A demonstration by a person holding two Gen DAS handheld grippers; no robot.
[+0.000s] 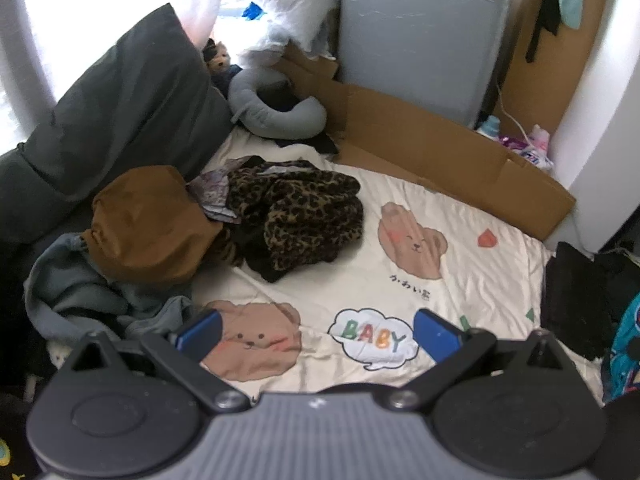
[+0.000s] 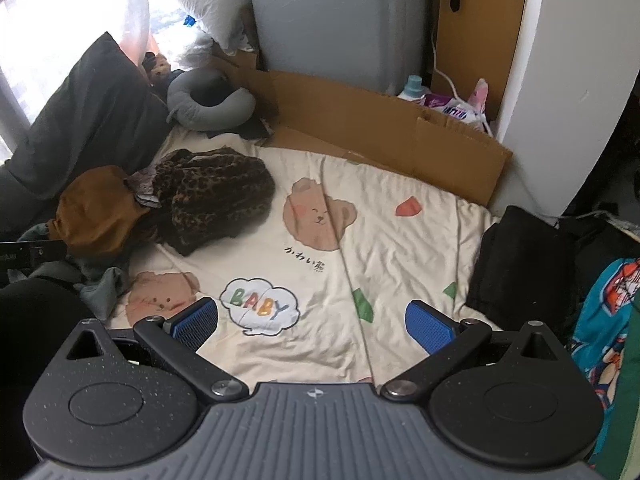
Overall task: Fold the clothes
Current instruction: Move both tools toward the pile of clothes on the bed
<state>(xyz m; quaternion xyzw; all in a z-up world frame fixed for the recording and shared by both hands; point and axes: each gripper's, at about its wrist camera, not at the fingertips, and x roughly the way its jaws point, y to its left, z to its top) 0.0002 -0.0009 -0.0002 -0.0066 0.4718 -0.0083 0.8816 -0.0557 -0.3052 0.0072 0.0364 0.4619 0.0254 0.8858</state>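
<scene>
A crumpled leopard-print garment (image 1: 296, 216) lies on the cream bear-print bed sheet (image 1: 460, 280), far left of centre; it also shows in the right wrist view (image 2: 212, 204). A brown garment (image 1: 152, 224) and a grey garment (image 1: 88, 296) lie bunched to its left. A folded black garment (image 2: 516, 264) sits at the sheet's right edge. My left gripper (image 1: 318, 334) is open and empty, held above the sheet's near part. My right gripper (image 2: 312, 322) is open and empty above the "BABY" print (image 2: 260, 306).
A dark grey pillow (image 1: 120, 112) leans at the left. A grey neck pillow (image 1: 276, 112) lies at the back. Flattened cardboard (image 1: 440, 148) lines the far edge before a grey cabinet (image 1: 416, 32). Bottles (image 2: 412, 88) stand at back right. Colourful fabric (image 2: 604, 340) hangs at right.
</scene>
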